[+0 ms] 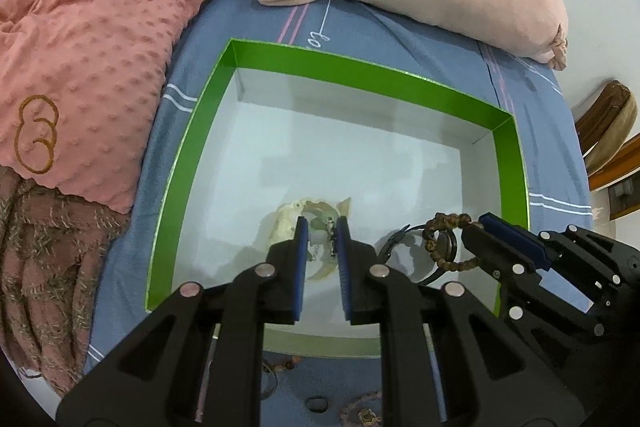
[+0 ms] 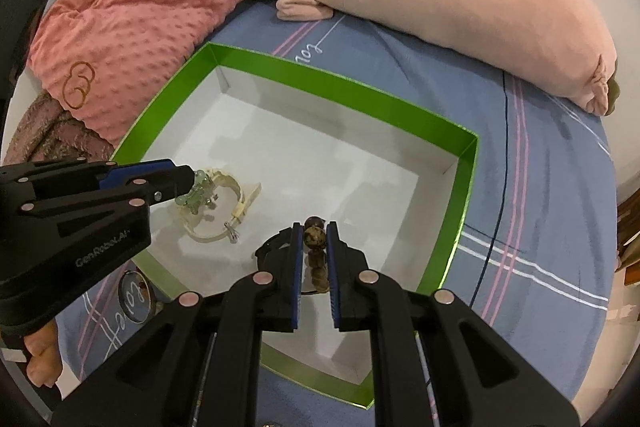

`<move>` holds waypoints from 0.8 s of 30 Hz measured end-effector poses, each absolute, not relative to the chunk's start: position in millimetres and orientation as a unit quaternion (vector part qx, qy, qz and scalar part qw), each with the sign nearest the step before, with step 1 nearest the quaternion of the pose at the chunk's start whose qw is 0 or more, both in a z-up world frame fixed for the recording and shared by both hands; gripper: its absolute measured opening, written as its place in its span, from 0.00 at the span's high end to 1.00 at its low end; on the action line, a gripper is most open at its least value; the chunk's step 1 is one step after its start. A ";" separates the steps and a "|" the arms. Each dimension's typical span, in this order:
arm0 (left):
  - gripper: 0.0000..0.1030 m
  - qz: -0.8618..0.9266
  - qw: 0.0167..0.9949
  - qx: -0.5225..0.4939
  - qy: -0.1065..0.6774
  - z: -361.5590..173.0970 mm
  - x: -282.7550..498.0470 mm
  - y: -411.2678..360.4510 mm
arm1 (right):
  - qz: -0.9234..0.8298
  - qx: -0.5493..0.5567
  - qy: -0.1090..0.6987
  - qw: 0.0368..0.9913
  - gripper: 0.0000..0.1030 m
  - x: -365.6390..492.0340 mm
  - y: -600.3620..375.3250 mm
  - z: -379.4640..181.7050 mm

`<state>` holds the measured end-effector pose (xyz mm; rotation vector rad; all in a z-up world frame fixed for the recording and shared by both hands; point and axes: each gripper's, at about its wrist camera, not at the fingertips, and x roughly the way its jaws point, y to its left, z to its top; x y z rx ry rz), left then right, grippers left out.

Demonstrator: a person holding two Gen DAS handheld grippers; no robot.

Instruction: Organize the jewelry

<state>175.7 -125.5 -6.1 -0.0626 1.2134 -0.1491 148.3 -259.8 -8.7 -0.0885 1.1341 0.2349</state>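
Left wrist view: left claw [image 1: 322, 231] pinched a pale green bead piece above the cream bangle [image 1: 286, 223] inside the green box [image 1: 512, 163]; depositing step.

Right wrist view: right claw [image 2: 314, 241] pinched the brown bead bracelet [image 2: 314, 237] over the box floor; releasing seemed next.

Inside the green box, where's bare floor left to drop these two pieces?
The green box has bare white floor along its far wall and in both far corners. The near half is crowded: cream bangle under the left gripper, black watch and brown bead bracelet in the right gripper.
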 end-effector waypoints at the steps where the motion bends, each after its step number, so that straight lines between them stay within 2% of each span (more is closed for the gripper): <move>1: 0.86 -0.069 0.817 -0.029 0.572 -8.5 176.8 -125.7 | 0.111 -0.042 0.538 0.835 0.89 148.7 -259.8 -10.9; 7: 0.86 -0.068 0.809 -0.026 0.584 -18.7 180.1 -126.7 | 0.105 -0.039 0.550 0.828 0.89 152.5 -262.5 -19.9; 8: 0.86 -0.068 0.807 -0.026 0.586 -20.3 180.2 -126.5 | 0.103 -0.038 0.551 0.827 0.85 153.1 -263.4 -20.7; 9: 0.86 -0.066 0.807 -0.025 0.587 -20.8 180.2 -126.6 | 0.102 -0.036 0.552 0.827 0.77 153.4 -264.4 -21.7; 11: 0.84 -0.064 0.808 -0.021 0.585 -20.4 178.4 -126.3 | 0.099 -0.035 0.550 0.829 0.70 152.2 -266.0 -20.7; 17: 0.66 -0.063 0.816 -0.027 0.573 -7.4 169.6 -114.5 | 0.098 -0.029 0.535 0.839 0.70 142.4 -273.7 -0.6; 24: 0.64 -0.041 0.831 -0.024 0.554 15.7 129.5 -71.6 | 0.166 -0.010 0.517 0.840 0.70 88.2 -284.7 36.6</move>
